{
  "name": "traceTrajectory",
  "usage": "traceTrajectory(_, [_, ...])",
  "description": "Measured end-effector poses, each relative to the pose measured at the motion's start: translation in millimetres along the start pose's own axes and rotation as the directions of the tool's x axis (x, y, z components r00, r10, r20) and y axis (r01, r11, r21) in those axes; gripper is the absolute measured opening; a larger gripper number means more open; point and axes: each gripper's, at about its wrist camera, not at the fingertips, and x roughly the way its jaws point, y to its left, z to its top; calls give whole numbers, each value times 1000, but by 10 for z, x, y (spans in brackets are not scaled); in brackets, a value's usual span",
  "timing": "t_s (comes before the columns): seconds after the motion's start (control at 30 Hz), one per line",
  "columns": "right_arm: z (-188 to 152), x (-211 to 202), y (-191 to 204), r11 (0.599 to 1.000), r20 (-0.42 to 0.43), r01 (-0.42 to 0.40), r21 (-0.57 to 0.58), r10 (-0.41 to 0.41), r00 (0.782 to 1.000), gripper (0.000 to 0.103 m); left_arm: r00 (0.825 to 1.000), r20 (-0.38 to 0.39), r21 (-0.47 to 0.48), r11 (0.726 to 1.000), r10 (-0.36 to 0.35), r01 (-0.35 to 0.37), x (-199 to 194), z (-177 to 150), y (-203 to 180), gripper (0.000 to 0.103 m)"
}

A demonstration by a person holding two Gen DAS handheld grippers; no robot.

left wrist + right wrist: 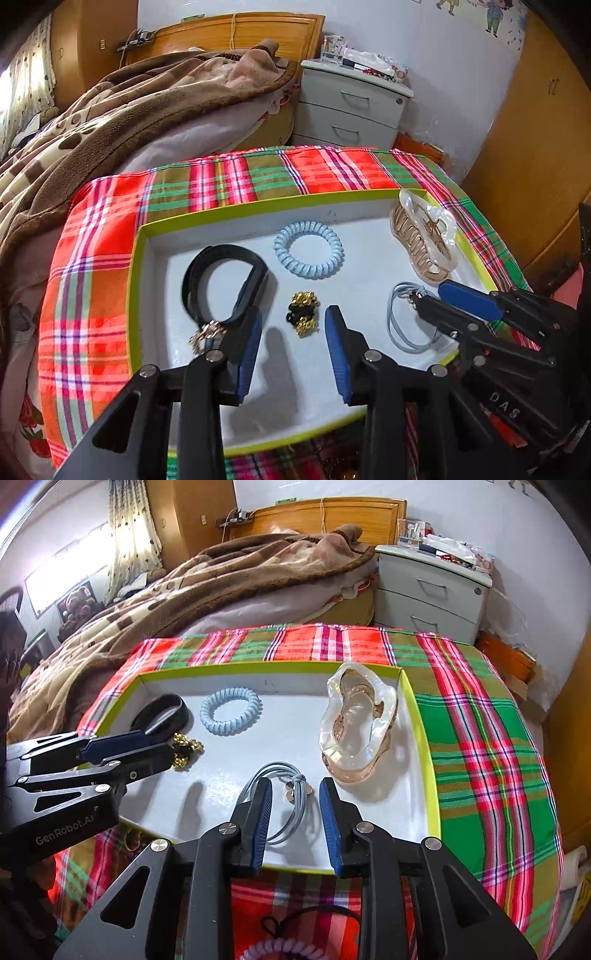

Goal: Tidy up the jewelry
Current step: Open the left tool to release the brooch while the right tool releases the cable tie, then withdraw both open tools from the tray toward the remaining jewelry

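Note:
A shallow white tray with a lime-green rim (pixel 258 206) (pixel 421 716) lies on a plaid cloth. In it are a black strap bracelet (pixel 221 280) (pixel 162 710), a pale blue spiral hair tie (pixel 308 249) (pixel 229 710), a black-and-gold hair tie (pixel 303 314) (pixel 186 751), a grey elastic with a charm (pixel 402 321) (pixel 291 801) and a pearly hair claw (pixel 424 236) (pixel 358 727). My left gripper (pixel 293 321) (pixel 159 744) is open and empty over the black-and-gold tie. My right gripper (pixel 295 794) (pixel 430 295) is open around the grey elastic.
A plaid cloth (pixel 480 738) covers the surface under the tray. A lilac spiral hair tie (pixel 284 952) and a black elastic (pixel 306 914) lie on the cloth below my right gripper. A bed with a brown blanket (pixel 110 122) and a grey nightstand (pixel 351 107) stand behind.

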Motion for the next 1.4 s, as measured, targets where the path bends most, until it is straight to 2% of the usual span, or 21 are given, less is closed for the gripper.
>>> traceTrajectory(0.23, [-48,-142,-42,999,30,-18,31,18,999,32,999,34,-26,1000,-9,10,-220,-89,62,38])
traceTrajectory(0.3, [-66,-187,-53,999,39,-24,40,23,999,43,999,43,-35,999,-11,12,-279,-120,78,39])
traceTrajectory(0.33, [-75,-215,-61,999,46,-29,45,27,999,44,999,47,-38,999,-13,15,-306,-130,82,39])
traceTrajectory(0.73, [-329,-638,-256,992,112,-47,114,34,993,44,996,92,-89,996,-17,25,-651,-437,173,40])
traceTrajectory(1.0, [-689,-740,-370,988,70,-25,155,14,997,44,997,74,-120,992,-16,25,-725,-712,238,40])
traceTrajectory(1.13, [-866,-751,-347,987,47,-44,152,37,998,44,998,65,-129,991,-12,20,-742,-835,258,40])
traceTrajectory(1.4, [-1006,-671,-257,985,9,-60,165,59,998,44,998,53,-132,991,-15,22,-766,-968,274,40])
